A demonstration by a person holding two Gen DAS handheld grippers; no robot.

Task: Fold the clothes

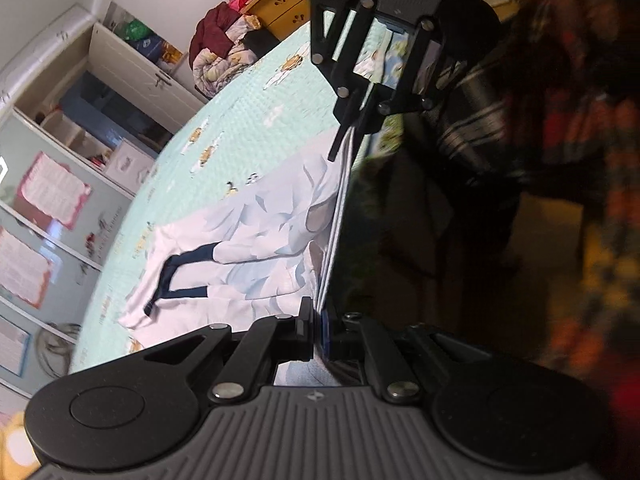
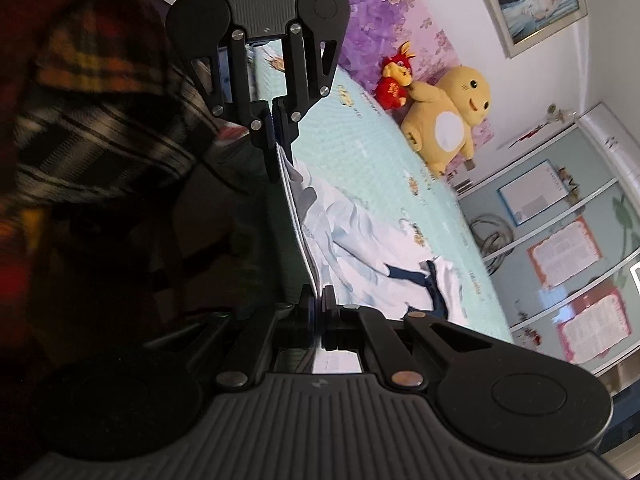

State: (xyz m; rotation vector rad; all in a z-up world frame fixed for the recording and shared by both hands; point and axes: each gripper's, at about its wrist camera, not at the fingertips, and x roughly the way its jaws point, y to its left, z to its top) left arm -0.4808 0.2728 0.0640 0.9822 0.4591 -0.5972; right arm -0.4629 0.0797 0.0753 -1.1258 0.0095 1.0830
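On the bed, left wrist view:
Left gripper (image 1: 318,330): clamped on the shirt (image 1: 256,232) edge.
Right gripper (image 1: 352,136): opposite, pinching the same edge.
Shirt: white with navy collar, its far part on the mint sheet (image 1: 248,120).

Right wrist view:
Right gripper (image 2: 319,316): fingers closed on the shirt (image 2: 360,240) hem.
Left gripper (image 2: 276,148): likewise closed on it.
Toys: yellow plush (image 2: 448,120) touching a red one (image 2: 394,84).

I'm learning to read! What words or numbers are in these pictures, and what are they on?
None can be read.
Pink-framed papers on the wardrobe doors: print too blurred.
Red plush toy: gold marks, unreadable.
Bedspread: only small pictures.
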